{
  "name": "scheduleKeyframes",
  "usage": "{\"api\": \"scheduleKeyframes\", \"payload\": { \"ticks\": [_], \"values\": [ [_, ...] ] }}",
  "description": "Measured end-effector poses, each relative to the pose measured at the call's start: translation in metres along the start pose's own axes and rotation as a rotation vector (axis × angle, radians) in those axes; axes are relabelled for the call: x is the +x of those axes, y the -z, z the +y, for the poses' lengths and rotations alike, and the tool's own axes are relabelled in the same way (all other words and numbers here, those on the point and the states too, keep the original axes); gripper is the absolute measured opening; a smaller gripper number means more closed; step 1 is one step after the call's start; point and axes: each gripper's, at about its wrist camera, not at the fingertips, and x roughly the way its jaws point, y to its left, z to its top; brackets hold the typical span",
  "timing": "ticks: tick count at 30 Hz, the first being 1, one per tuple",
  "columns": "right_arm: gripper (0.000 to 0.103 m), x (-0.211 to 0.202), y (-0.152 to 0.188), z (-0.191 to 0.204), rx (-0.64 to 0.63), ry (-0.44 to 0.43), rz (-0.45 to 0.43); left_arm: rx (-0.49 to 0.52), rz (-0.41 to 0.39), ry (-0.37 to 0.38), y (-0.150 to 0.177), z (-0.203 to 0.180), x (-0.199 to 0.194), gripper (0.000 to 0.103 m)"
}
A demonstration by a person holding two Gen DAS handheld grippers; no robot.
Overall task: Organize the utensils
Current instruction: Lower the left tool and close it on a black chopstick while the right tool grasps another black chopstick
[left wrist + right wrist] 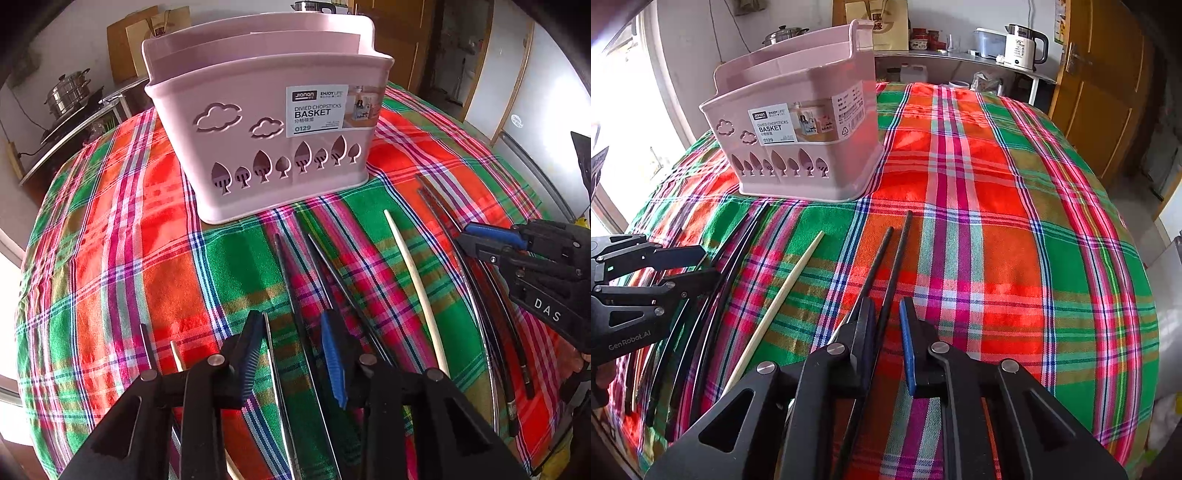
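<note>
In the left wrist view, a pale pink chopstick basket (266,122) stands upright on the plaid tablecloth (110,240), with cloud and tree cut-outs in its front wall, a white label reading "BASKET", and an inner divider showing above the rim. In front of it several chopsticks lie loose on the cloth, pointing roughly toward the basket: dark chopsticks (295,280) in the middle, a cream chopstick (413,280) to their right, and more dark ones curving along the right side. The left gripper (295,354) is spread, its black and blue pads either side of the dark sticks, gripping none of them. The right gripper (476,240) enters from the right, low over the far dark pair. The right wrist view shows the basket (798,147) from its corner, the label wrapping onto its side wall, and a wide stretch of bare cloth (1015,221) to the basket's right, running to the table's rounded edge. Here the right gripper (888,314) is spread, with one black chopstick (892,269) passing between its fingers and another (875,266) just left of it; the cream chopstick (790,284) lies further left, and the left gripper (705,264) comes in at the left edge. A kettle (1023,48) sits on a counter behind.
</note>
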Motion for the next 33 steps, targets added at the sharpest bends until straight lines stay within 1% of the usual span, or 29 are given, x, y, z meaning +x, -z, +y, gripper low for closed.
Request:
{"api": "scheduleKeyframes", "payload": {
  "ticks": [1,2,3,4,8,10,11,14,16,21,23,25,27,29,33],
  "values": [
    [0.009,0.000,0.000,0.000,-0.002,0.001,0.001,0.003,0.002,0.002,0.000,0.000,0.000,0.028],
    [0.009,0.000,-0.001,0.000,-0.002,0.002,0.003,0.009,0.003,0.003,-0.001,-0.002,0.000,0.025],
    [0.009,0.000,-0.001,0.000,-0.002,0.001,0.004,0.018,0.004,0.003,-0.001,-0.003,0.000,0.019],
    [0.009,0.000,-0.001,0.000,-0.003,-0.001,0.005,0.025,0.005,-0.001,-0.001,-0.004,0.000,0.017],
    [0.009,0.000,0.001,-0.002,0.002,-0.007,0.004,0.033,-0.009,-0.007,-0.001,-0.004,0.000,0.018],
    [0.009,0.000,0.001,-0.002,0.004,-0.007,0.003,0.045,-0.018,-0.038,0.000,-0.006,0.000,0.028],
    [0.009,0.000,0.001,-0.002,0.004,-0.007,0.002,0.047,-0.024,-0.044,0.000,-0.007,0.000,0.029],
    [0.009,0.000,0.001,-0.003,0.005,-0.011,0.000,0.067,-0.037,-0.025,-0.001,-0.011,0.000,0.029],
    [0.009,0.000,0.001,-0.004,0.006,-0.015,-0.001,0.077,-0.045,-0.026,-0.004,-0.012,0.003,0.029],
    [0.009,-0.001,0.001,-0.006,0.009,-0.022,-0.001,0.052,-0.038,-0.009,-0.011,-0.010,0.007,0.028],
    [0.009,-0.001,0.001,-0.005,0.006,-0.022,0.000,0.061,-0.036,-0.004,-0.012,-0.011,0.007,0.024],
    [0.009,0.000,0.000,-0.005,0.005,-0.023,0.002,0.077,-0.029,-0.002,-0.014,-0.015,0.008,0.014],
    [0.009,0.000,-0.001,-0.005,0.002,-0.023,0.003,0.087,-0.023,-0.002,-0.016,-0.020,0.008,0.008],
    [0.008,0.001,-0.002,-0.005,0.002,-0.024,0.001,0.086,-0.021,-0.005,-0.017,-0.023,0.009,0.007],
    [0.005,-0.001,-0.002,-0.006,0.007,-0.034,-0.004,0.059,-0.032,0.025,-0.020,-0.017,0.003,0.005]
  ]
}}
